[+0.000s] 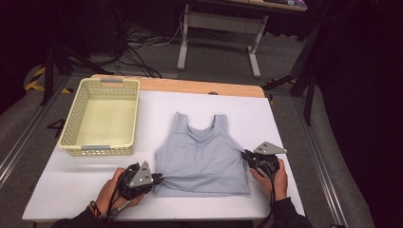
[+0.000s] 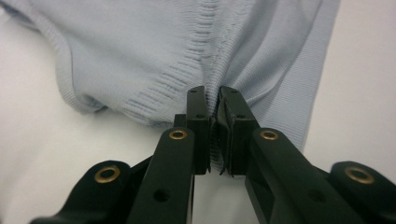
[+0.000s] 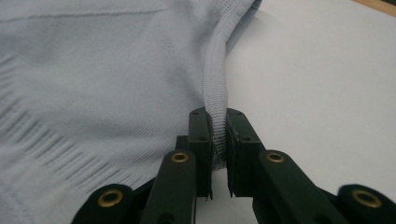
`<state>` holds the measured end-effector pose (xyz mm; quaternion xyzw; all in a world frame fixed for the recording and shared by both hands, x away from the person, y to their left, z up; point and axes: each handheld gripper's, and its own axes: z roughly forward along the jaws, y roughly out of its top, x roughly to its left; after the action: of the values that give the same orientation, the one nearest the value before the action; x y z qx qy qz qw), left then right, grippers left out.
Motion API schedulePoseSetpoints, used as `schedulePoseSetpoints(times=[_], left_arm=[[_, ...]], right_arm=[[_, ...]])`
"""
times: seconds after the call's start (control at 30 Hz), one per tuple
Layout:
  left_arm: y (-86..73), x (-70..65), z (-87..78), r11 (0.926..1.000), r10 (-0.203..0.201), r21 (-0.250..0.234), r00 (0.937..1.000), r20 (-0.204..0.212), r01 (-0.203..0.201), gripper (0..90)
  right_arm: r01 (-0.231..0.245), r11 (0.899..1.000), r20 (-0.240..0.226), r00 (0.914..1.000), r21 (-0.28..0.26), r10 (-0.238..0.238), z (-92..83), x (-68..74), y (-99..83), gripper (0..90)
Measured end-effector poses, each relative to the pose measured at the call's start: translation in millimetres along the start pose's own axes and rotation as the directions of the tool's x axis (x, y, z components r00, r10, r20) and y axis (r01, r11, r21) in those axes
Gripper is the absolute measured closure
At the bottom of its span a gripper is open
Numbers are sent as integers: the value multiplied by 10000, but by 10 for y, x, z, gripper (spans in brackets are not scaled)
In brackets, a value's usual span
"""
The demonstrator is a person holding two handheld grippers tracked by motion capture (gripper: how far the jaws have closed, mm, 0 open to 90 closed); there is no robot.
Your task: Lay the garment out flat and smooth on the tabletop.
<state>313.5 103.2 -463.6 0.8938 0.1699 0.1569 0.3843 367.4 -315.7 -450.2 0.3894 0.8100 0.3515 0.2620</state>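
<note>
A pale blue sleeveless knit top (image 1: 202, 154) lies flat on the white table cover (image 1: 71, 185), straps pointing away from me. At its lower left side, my left gripper (image 1: 159, 178) is shut on a pinch of the ribbed fabric (image 2: 215, 100), which puckers toward the pads. On the right side, below the armhole, my right gripper (image 1: 245, 155) is shut on the rolled edge seam (image 3: 215, 112) of the top (image 3: 93, 84). A hand holds each gripper from the near edge of the table.
A pale yellow plastic basket (image 1: 76, 118) stands at the back left of the table. A strip of bare wood (image 1: 190, 86) shows at the far edge. Beyond it are desk legs and cables on the floor.
</note>
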Motion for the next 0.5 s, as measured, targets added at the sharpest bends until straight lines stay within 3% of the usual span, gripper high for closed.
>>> schedulePoseSetpoints(times=[0.13,0.27,0.33,0.5], left_arm=[[64,30,104,9996,240,152,9994,-252,-237,836],[103,118,176,9995,225,219,9986,-488,-215,836],[95,150,182,9999,30,170,9994,-339,-24,836],[78,91,48,9998,137,133,9999,9,-137,835]], right_arm=[[-53,9994,570,9983,-340,73,46,-29,40,822],[57,9996,995,9950,-269,-30,182,-55,81,822],[68,9996,1097,9940,-259,-39,205,-48,125,818],[130,9998,1108,9938,-131,-115,162,-41,124,783]])
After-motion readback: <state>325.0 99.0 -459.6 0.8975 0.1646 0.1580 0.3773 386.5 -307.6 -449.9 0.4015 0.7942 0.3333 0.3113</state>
